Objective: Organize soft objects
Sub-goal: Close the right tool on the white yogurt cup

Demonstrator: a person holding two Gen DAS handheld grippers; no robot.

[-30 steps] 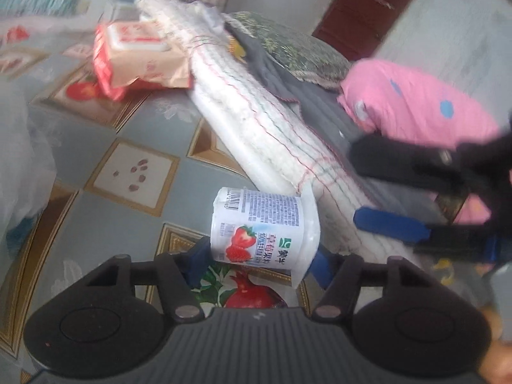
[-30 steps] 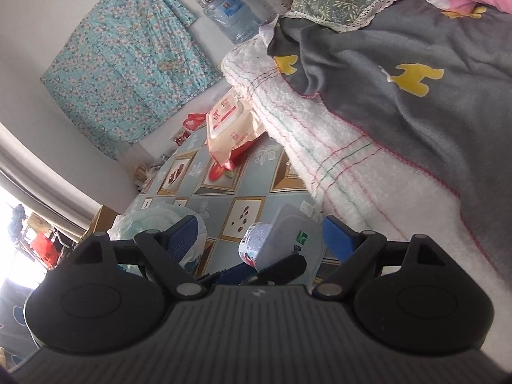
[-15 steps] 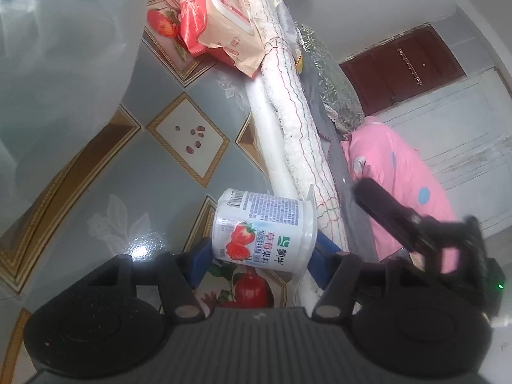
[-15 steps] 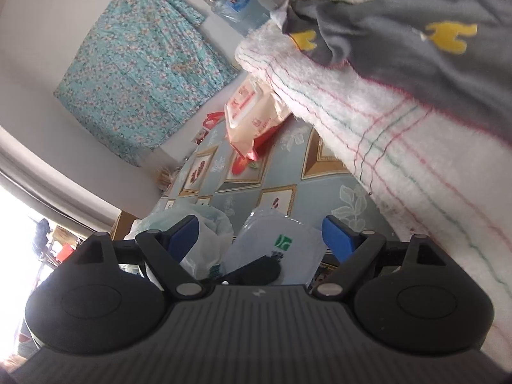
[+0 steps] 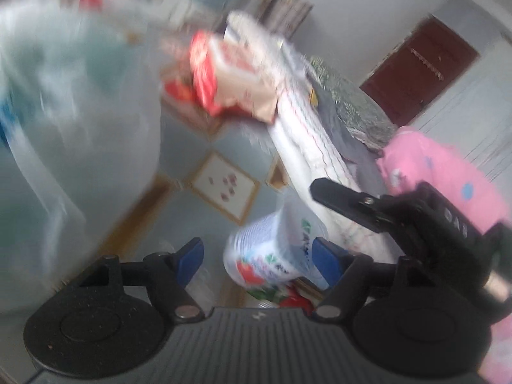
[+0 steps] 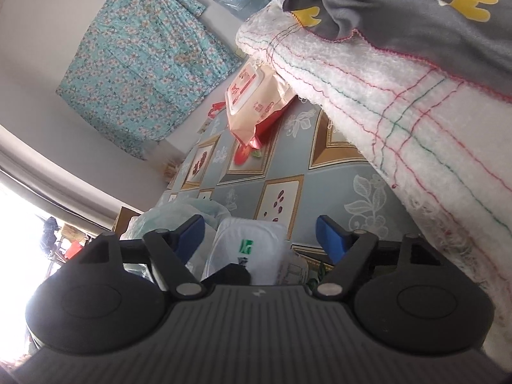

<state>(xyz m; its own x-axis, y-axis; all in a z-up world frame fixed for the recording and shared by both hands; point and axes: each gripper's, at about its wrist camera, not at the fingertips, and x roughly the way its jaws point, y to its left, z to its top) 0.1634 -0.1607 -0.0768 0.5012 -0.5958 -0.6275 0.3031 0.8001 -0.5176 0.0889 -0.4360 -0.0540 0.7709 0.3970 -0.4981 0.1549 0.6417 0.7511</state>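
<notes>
Blue-grey tablecloth (image 6: 323,198) with gold-framed fruit squares is lying under your tools. Your left gripper (image 5: 256,256) is opening, the yogurt cup (image 5: 275,252) tipping loose between its jaws. Your right gripper (image 6: 260,232) is closing around that cup without pressing it. Beside them, a white towel (image 6: 400,108) is sitting under grey cloth (image 6: 400,9).
</notes>
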